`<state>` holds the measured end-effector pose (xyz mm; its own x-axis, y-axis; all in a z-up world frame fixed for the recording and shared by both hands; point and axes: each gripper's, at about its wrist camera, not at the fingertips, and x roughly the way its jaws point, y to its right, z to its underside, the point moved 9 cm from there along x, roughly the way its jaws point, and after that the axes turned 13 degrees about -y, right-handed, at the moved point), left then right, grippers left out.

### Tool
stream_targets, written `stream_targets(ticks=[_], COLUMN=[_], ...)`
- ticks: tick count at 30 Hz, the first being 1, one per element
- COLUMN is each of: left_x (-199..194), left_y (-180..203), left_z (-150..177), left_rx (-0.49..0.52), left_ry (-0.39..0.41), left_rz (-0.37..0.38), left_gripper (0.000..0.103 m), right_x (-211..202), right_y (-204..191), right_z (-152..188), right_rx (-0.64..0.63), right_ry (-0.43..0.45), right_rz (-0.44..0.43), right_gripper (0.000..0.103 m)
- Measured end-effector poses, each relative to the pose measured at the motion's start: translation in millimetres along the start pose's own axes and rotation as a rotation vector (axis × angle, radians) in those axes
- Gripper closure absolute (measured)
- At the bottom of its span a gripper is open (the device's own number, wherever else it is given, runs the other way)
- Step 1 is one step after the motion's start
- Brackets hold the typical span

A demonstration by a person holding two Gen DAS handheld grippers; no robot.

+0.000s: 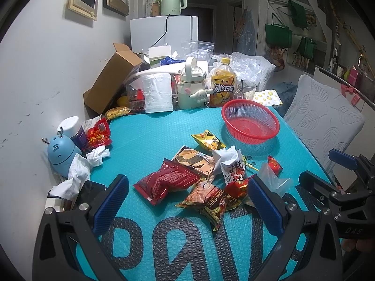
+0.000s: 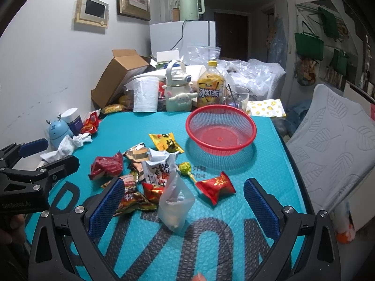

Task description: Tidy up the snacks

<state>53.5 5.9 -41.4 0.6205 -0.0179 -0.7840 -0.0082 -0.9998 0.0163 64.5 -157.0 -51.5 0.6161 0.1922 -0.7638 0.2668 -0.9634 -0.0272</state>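
Observation:
A pile of snack packets lies mid-mat: a dark red packet (image 1: 166, 182) (image 2: 106, 165), a yellow packet (image 1: 207, 139) (image 2: 165, 142), a white peanut packet (image 1: 232, 166) (image 2: 158, 169), a cereal bar (image 1: 215, 207), a red candy (image 1: 274, 164) (image 2: 215, 186) and a clear plastic bag (image 1: 271, 179) (image 2: 174, 201). Behind them stands an empty red mesh basket (image 1: 255, 138) (image 2: 218, 148). My left gripper (image 1: 187, 201) (image 2: 48, 155) hovers open just short of the pile. At its right, my right gripper (image 2: 184, 208) (image 1: 328, 171) is open around the clear bag, holding nothing.
A teal bubble mat (image 1: 152, 128) covers the table. The far edge is crowded: a cardboard box (image 1: 110, 77), cream flask (image 1: 191, 84), iced tea bottle (image 1: 222, 84) and glass (image 1: 246, 91). A blue humidifier (image 1: 61, 152) and crumpled tissues (image 1: 77, 171) line the left wall. A grey cushioned chair (image 1: 325, 117) stands right.

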Motion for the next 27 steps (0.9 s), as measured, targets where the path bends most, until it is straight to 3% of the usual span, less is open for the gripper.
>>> stream_targets(ticks=[19,27], left_x=[-12,0], left_y=[4,8], left_z=[7,16], left_rx=[0.004,0.001], left_ry=[0.024,-0.001], left_rz=[0.003,0.040], left_gripper=[0.001,0.001], right_x=[-11,-6], right_y=[-1,0], right_z=[10,21], right_rx=[0.001,0.011], right_ry=[0.022,0.021], right_rz=[-0.006,-0.026], right_gripper=[0.000,0.000])
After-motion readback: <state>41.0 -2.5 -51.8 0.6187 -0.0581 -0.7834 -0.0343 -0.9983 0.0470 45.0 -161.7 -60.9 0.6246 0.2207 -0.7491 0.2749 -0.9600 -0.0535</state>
